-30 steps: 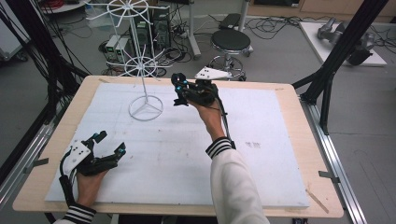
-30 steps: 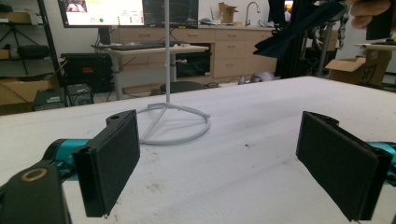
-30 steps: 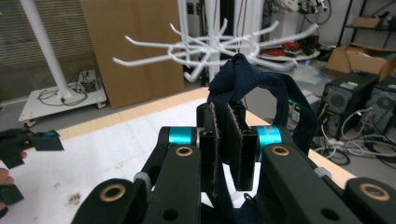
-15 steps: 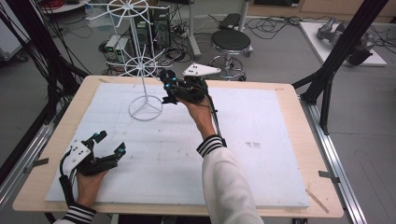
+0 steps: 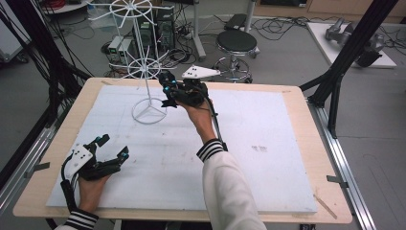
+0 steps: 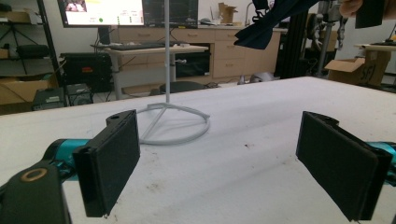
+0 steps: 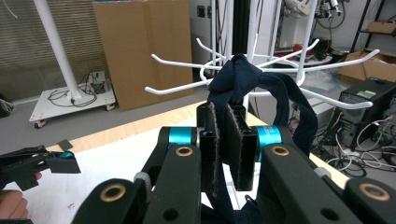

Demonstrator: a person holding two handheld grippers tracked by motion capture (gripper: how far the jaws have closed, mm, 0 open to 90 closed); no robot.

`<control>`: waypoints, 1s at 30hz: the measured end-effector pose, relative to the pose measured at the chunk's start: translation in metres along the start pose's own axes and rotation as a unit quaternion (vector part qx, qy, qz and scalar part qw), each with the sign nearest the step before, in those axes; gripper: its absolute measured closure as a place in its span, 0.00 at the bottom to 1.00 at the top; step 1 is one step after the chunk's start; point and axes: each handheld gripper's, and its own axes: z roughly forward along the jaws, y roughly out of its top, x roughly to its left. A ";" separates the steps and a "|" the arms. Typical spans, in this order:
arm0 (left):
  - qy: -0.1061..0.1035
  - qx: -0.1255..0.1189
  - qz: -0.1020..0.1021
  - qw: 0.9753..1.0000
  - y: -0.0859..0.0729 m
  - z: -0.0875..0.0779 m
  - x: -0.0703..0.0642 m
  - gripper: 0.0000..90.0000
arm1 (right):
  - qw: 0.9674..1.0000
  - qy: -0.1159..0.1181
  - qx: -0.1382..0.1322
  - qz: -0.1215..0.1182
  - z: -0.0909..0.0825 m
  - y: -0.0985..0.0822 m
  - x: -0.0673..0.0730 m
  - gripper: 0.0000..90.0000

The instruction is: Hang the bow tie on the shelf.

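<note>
1. Left claw [image 5: 111, 147], lower left of the high view: jaws wide apart, nothing between them, resting on the white desk [image 5: 268, 158].
2. Right claw [image 5: 166, 89], upper centre: jaws clamped on a dark navy cloth [image 7: 243, 74].
3. The cloth hangs just beside the white wire rack [image 5: 143, 67], at its lower ring of prongs.

Two tongs are showing: the left tongs [image 5: 111, 147] and the right tongs [image 5: 166, 91]. One dark cloth [image 7: 243, 74] and one white wire rack [image 5: 143, 67] are standing out. One bench [image 5: 297, 143] is carrying them.
</note>
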 end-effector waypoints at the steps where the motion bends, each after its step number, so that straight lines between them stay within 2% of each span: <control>1: 0.000 0.000 0.000 1.000 0.000 0.000 0.000 0.15 | 1.000 0.000 0.002 0.000 0.001 0.000 0.000 0.93; 30: 0.000 0.001 -0.001 1.000 0.000 0.000 0.000 0.15 | 1.000 0.002 0.030 -0.001 0.013 -0.008 0.003 0.93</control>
